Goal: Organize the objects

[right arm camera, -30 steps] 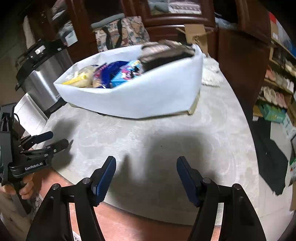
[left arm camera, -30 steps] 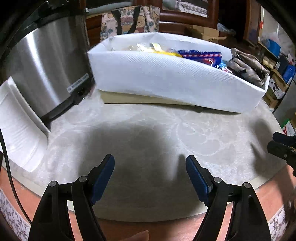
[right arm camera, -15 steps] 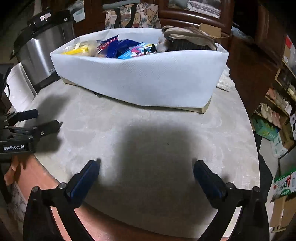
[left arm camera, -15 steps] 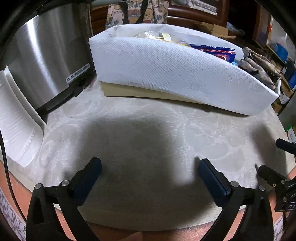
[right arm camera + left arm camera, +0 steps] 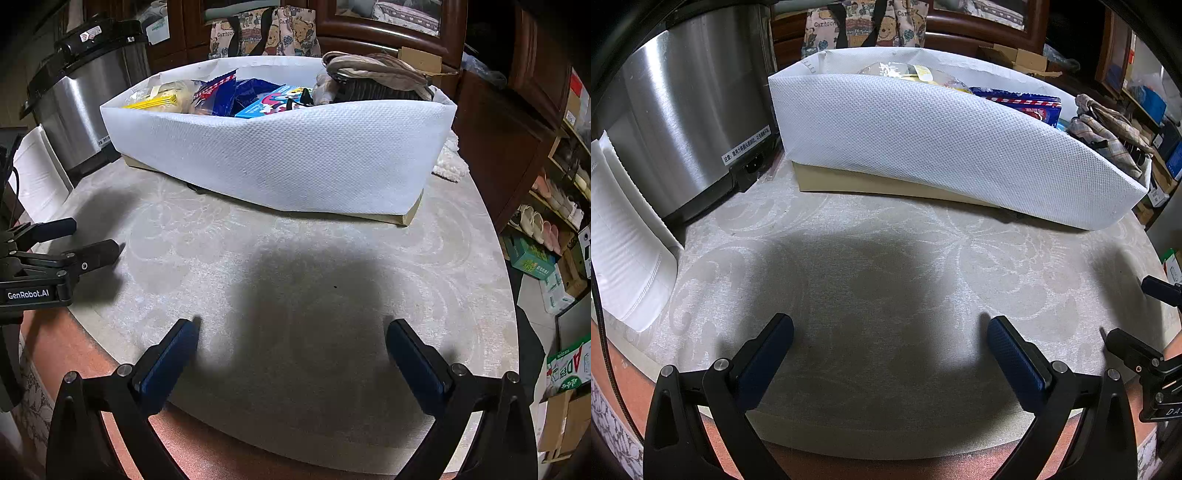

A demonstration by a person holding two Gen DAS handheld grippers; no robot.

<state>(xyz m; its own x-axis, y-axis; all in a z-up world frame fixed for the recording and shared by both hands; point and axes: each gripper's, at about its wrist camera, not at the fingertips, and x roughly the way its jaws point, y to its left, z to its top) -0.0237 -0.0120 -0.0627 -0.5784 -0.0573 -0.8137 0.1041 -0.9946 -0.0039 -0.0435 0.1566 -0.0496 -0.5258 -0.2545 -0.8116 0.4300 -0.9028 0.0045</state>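
Note:
A long white fabric bin (image 5: 945, 144) (image 5: 295, 158) stands across the far side of the grey patterned tablecloth (image 5: 886, 273) (image 5: 332, 266). Inside it lie a yellow packet (image 5: 159, 99), blue snack bags (image 5: 236, 96), a light-blue box (image 5: 273, 105) and a beige pouch (image 5: 373, 77). My left gripper (image 5: 890, 354) hangs open over the near edge of the cloth, nothing between its blue pads. My right gripper (image 5: 291, 350) is likewise open and empty. Each gripper shows at the side of the other's view: the left one (image 5: 88, 243), the right one (image 5: 1134, 317).
A steel cooker (image 5: 687, 110) (image 5: 85, 96) stands left of the bin, with a white ribbed stack (image 5: 624, 251) in front of it. A cartoon-print bag (image 5: 266, 33) and dark wooden cabinets (image 5: 498, 122) lie behind. Boxes and shoes (image 5: 543, 221) crowd the floor at right.
Both grippers' jaws have spread from partly open to wide. Both views now look at the bin from closer, and the right view has rolled level.

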